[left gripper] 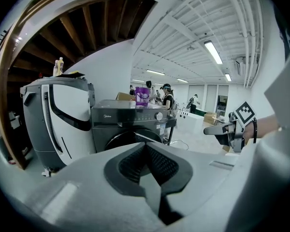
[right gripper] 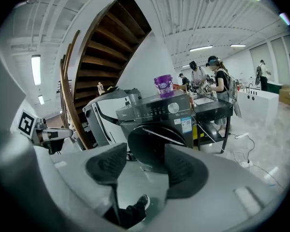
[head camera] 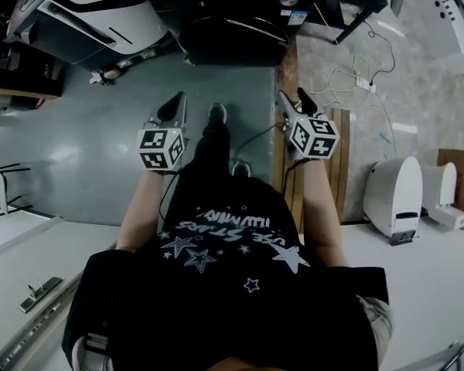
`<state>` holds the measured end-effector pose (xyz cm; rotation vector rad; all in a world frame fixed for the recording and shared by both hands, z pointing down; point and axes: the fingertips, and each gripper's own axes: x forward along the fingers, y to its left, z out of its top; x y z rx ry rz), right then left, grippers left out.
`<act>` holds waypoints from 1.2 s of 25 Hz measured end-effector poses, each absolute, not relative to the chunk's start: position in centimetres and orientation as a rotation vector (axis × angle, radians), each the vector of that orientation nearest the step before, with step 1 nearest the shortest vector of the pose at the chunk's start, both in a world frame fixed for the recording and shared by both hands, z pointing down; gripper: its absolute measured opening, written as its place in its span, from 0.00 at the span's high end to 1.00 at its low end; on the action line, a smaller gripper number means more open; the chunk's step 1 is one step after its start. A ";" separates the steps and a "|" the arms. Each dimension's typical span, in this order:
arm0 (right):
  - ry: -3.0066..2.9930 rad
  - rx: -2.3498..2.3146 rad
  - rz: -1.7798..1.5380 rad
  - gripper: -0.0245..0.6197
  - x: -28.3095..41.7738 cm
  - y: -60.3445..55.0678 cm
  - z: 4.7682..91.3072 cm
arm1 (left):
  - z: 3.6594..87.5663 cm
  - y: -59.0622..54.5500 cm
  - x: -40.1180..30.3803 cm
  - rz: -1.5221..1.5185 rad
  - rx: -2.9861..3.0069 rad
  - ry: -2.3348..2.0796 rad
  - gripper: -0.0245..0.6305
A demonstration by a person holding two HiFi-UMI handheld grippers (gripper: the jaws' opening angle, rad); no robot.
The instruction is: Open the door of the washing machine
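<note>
The dark grey washing machine point(head camera: 232, 14) stands across the floor ahead of me, and its round door point(right gripper: 154, 139) appears closed. Both grippers hang in the air short of it, touching nothing. My left gripper point(head camera: 175, 105) points toward the machine's left side, its dark pads point(left gripper: 135, 161) pressed together with nothing between them. My right gripper point(head camera: 293, 97) is open with a clear gap between its pads point(right gripper: 108, 166), and the door shows through that gap. The left gripper view also shows the machine point(left gripper: 128, 122) and the right gripper point(left gripper: 227, 129) off to the side.
A white and grey appliance point(head camera: 100, 14) stands left of the machine. A purple cup point(right gripper: 163, 86) sits on the machine's top, and a black table point(right gripper: 212, 112) stands to its right. Cables point(head camera: 356, 79), a wooden slat panel point(head camera: 340, 153) and a white device point(head camera: 394, 195) are on the right. People stand far behind.
</note>
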<state>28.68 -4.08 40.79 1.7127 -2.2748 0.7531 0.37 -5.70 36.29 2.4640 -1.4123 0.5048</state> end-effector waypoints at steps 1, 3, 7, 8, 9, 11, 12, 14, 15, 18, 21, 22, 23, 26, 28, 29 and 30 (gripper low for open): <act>-2.263 1.713 0.758 0.58 28.8 -4.9 41.1 | 36.7 -6.6 0.6 0.510 2.467 -1.397 0.95; -2.232 1.721 0.769 0.58 29.2 -6.7 41.9 | 37.9 -8.7 1.3 0.529 2.466 -1.358 0.95; -2.165 1.726 0.771 0.58 30.1 -11.4 43.7 | 40.1 -14.0 2.8 0.553 2.463 -1.280 0.95; -2.149 1.722 0.768 0.58 30.1 -12.6 44.1 | 40.6 -15.5 3.1 0.562 2.467 -1.264 0.95; -2.135 1.718 0.763 0.58 30.2 -13.9 44.5 | 41.0 -16.9 3.4 0.574 2.473 -1.246 0.95; -2.118 1.716 0.754 0.58 30.2 -16.5 45.3 | 41.8 -19.6 4.1 0.601 2.485 -1.205 0.95; -2.108 1.715 0.753 0.58 30.2 -17.7 45.8 | 42.3 -20.9 4.4 0.614 2.488 -1.183 0.95; -2.076 1.704 0.748 0.58 30.4 -19.8 47.1 | 43.3 -23.1 5.1 0.636 2.491 -1.142 0.95; -2.056 1.694 0.741 0.58 30.5 -20.7 47.7 | 43.8 -24.0 5.4 0.644 2.491 -1.123 0.95; -2.003 1.665 0.723 0.58 30.7 -23.1 49.4 | 45.2 -26.5 5.9 0.672 2.491 -1.077 0.95; -1.947 1.635 0.709 0.58 31.5 -24.6 51.1 | 46.7 -28.0 6.7 0.704 2.488 -1.033 0.95; -1.927 1.628 0.699 0.58 31.9 -25.2 51.7 | 47.3 -28.5 7.0 0.717 2.489 -1.016 0.95; -1.908 1.622 0.687 0.58 32.2 -25.8 52.3 | 47.9 -29.1 7.2 0.730 2.489 -0.999 0.95; -1.873 1.603 0.649 0.58 32.8 -28.1 54.2 | 49.9 -30.5 7.5 0.771 2.477 -0.954 0.95; -1.857 1.579 0.626 0.58 33.1 -29.3 55.5 | 51.1 -31.2 7.6 0.789 2.469 -0.934 0.95; -1.847 1.567 0.614 0.58 33.4 -29.8 56.2 | 51.6 -31.5 7.6 0.795 2.466 -0.925 0.95; -1.836 1.555 0.603 0.58 33.6 -30.2 56.9 | 52.1 -31.7 7.7 0.801 2.462 -0.918 0.95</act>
